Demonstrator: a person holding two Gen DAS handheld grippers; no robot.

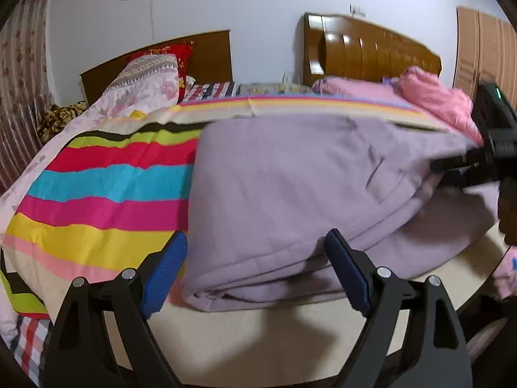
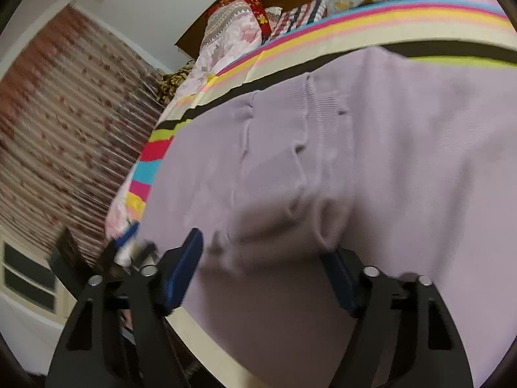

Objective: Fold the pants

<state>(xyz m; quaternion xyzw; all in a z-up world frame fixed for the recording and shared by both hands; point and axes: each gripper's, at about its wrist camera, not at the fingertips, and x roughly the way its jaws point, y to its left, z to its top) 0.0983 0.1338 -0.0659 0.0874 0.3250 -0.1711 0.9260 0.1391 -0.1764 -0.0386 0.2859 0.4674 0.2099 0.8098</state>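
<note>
Right claw (image 1: 452, 169) blurred, cut off at the left-wrist view's edge.

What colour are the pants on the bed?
Pale lilac pants, plain, clearest in the left wrist view.

Both jaws are held apart: the left hand-held gripper (image 1: 255, 255) wide, the right hand-held gripper (image 2: 263, 265) narrower, both angled downward.

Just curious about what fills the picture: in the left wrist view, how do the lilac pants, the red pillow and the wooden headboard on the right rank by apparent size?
1. Lilac pants, though nearest the camera.
2. Wooden headboard.
3. Red pillow, partly hidden.
</note>
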